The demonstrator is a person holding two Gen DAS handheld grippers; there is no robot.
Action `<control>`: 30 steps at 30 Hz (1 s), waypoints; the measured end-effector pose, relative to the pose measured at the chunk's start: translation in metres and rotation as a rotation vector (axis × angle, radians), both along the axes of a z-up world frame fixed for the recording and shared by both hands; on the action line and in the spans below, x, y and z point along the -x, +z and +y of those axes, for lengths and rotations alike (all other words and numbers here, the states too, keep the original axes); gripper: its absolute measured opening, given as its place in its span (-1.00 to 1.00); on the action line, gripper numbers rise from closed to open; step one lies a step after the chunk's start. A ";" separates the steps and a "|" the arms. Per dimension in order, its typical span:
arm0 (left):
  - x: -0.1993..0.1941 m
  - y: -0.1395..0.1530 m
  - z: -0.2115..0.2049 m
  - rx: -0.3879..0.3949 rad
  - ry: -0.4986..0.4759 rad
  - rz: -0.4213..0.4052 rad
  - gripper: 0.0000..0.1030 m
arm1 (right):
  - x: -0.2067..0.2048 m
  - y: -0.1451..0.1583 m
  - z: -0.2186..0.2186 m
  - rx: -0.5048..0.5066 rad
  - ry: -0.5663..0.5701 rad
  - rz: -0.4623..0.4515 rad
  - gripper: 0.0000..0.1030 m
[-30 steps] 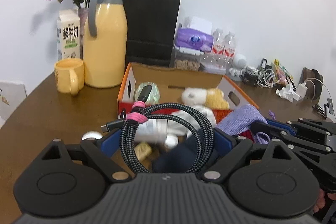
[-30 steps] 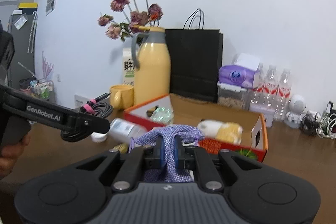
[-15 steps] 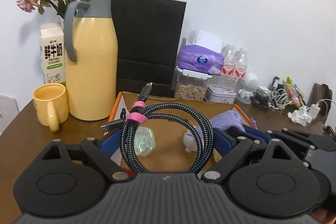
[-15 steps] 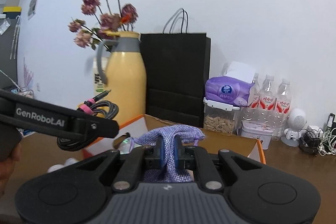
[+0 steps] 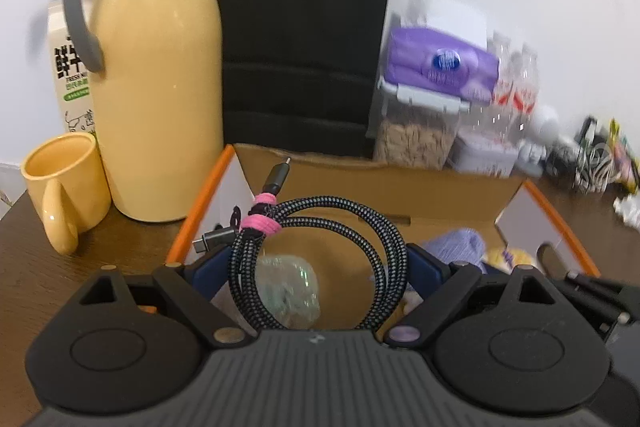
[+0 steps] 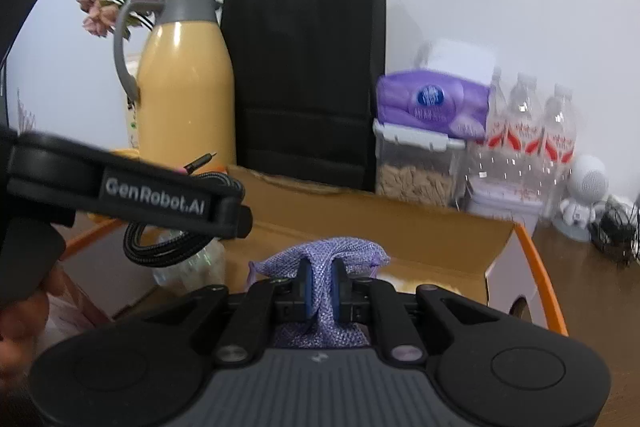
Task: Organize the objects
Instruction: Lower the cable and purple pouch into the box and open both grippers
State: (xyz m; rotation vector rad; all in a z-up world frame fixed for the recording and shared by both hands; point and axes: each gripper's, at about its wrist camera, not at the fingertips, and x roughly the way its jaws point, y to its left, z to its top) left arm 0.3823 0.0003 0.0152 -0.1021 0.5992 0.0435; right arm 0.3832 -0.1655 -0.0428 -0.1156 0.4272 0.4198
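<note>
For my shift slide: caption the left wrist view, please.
Left gripper holds a coiled braided cable over the open cardboard box, beside the yellow jug.

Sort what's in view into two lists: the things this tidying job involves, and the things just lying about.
In the job:
- coiled cable, in the left gripper
- purple pouch, pinched in the right gripper
- cardboard box below both

Lying about:
- yellow jug
- yellow mug
- black paper bag
- tissue pack
- water bottles
</note>
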 end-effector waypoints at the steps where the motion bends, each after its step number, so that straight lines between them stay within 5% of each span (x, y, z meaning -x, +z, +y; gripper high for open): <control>1: 0.000 -0.002 -0.001 -0.011 -0.001 0.003 0.79 | -0.001 -0.002 -0.002 -0.001 -0.005 0.007 -0.83; 7: 0.011 -0.001 -0.005 -0.038 0.004 -0.049 0.83 | 0.000 -0.004 -0.008 -0.004 -0.014 0.027 -0.65; 9: 0.017 0.002 -0.008 -0.064 0.011 -0.084 1.00 | 0.003 -0.002 -0.008 0.001 -0.018 0.025 -0.33; 13: 0.023 0.007 -0.010 -0.077 0.024 -0.130 1.00 | 0.004 0.000 -0.007 0.012 -0.039 0.003 0.12; 15: 0.021 0.008 -0.009 -0.069 0.032 -0.128 1.00 | 0.005 0.002 -0.010 0.001 -0.049 -0.002 0.71; 17: 0.021 0.007 -0.008 -0.070 0.041 -0.127 1.00 | 0.007 0.005 -0.011 -0.005 -0.055 -0.013 0.89; 30: 0.030 0.015 -0.007 -0.064 0.040 -0.160 1.00 | 0.007 0.009 -0.016 -0.021 -0.062 0.013 1.00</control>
